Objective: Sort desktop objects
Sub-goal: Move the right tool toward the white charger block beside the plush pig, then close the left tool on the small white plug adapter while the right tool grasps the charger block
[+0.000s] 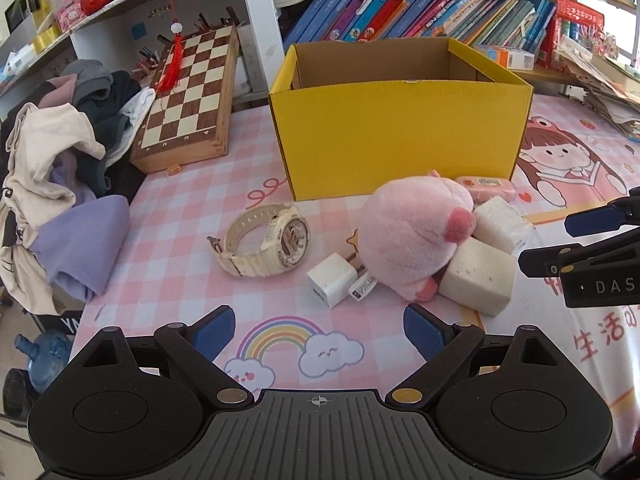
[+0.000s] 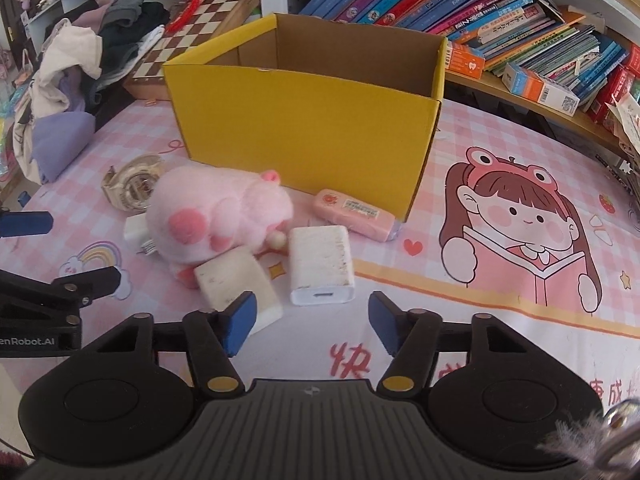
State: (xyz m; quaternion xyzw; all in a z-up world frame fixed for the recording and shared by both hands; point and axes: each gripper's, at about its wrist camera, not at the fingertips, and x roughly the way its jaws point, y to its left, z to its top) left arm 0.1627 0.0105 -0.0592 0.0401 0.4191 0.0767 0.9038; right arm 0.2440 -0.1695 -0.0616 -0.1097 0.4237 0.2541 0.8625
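The white charger [image 2: 322, 266] lay on the surface just ahead of the right tongs [image 2: 312, 322], at about twelve o'clock, its long axis running away toward the yellow box [image 2: 304, 120]. Those tongs gaped wide, holding nothing. The left tongs [image 1: 319, 334], also wide and empty, probably sat farther off.

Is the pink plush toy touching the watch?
Cannot tell. In the left wrist view pink plush toy and watch look apart; the right wrist view shows them overlapping.
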